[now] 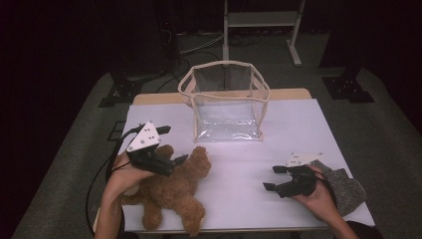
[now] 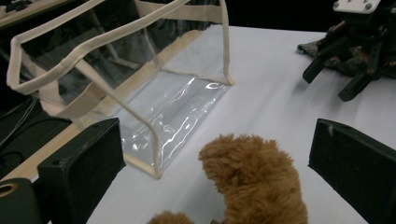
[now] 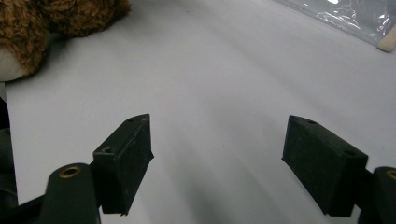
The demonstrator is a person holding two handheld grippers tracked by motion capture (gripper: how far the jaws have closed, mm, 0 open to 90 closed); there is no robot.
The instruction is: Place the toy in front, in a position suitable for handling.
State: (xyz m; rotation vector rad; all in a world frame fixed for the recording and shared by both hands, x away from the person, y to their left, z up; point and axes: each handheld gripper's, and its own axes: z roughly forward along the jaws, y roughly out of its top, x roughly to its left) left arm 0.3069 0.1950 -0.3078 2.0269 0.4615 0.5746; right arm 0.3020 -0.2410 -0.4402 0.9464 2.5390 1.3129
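Note:
A brown teddy bear (image 1: 174, 191) lies on the white table cover at the front left. My left gripper (image 1: 173, 145) hovers open over its head; in the left gripper view the furry head (image 2: 254, 177) rises between the two spread jaws without touching either. A clear plastic bag (image 1: 226, 99) with cream trim stands open-topped at the middle back. My right gripper (image 1: 271, 178) is open near the front right, low over bare cover, with nothing between its jaws. The right gripper view has the bear (image 3: 42, 28) at the top left.
A grey knitted cloth (image 1: 343, 186) lies under the right hand near the table's front right corner. The white cover (image 1: 298, 134) is bare between bear, bag and right gripper. Dark floor, cables and a metal stand leg (image 1: 226, 35) lie beyond the table.

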